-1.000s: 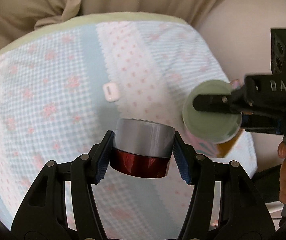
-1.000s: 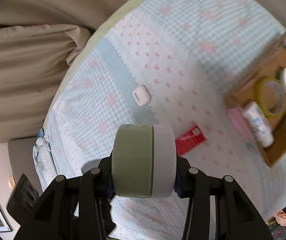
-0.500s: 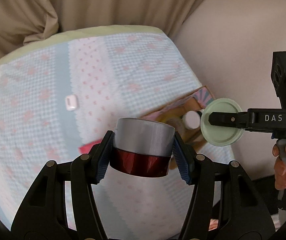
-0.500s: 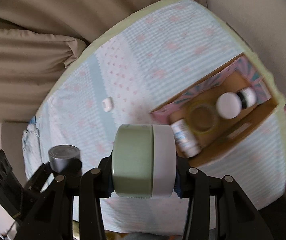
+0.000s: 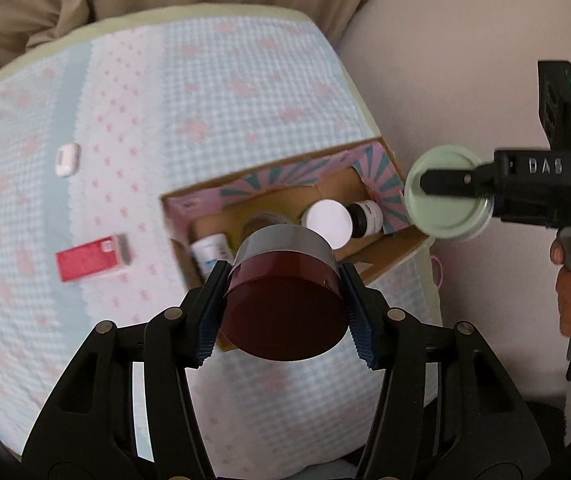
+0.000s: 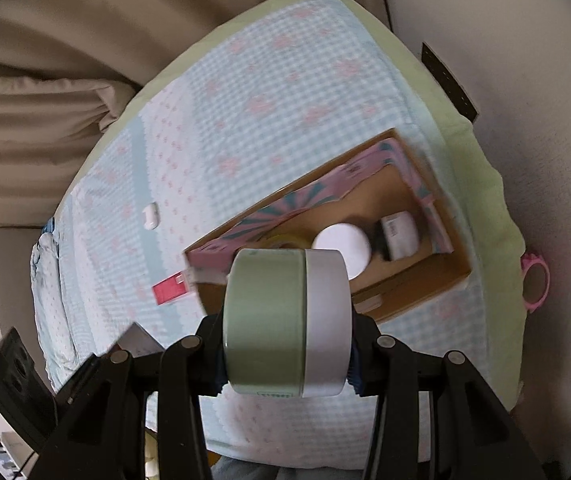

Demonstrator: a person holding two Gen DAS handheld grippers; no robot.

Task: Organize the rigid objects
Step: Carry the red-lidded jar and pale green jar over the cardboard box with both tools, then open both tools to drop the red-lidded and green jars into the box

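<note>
Both claws grip round jars above the open cardboard box (image 5: 389, 254): left gripper (image 5: 283, 312) has just been closing, its ribbed blue pads (image 5: 207, 320) clamping a glossy dark-red jar (image 5: 283, 312) with a matte silver lid; right gripper (image 6: 285, 360) is closed tight on a pale green jar (image 6: 265, 320) with a white base; a red carton (image 5: 91, 258) and a small white case (image 5: 67, 159) lie on the checked cloth (image 5: 245, 72)

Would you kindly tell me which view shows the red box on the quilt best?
The left wrist view: the red box lies in full sight beside the carton. In the right wrist view only part of it shows, blurred, partly hidden behind the carton corner.
</note>
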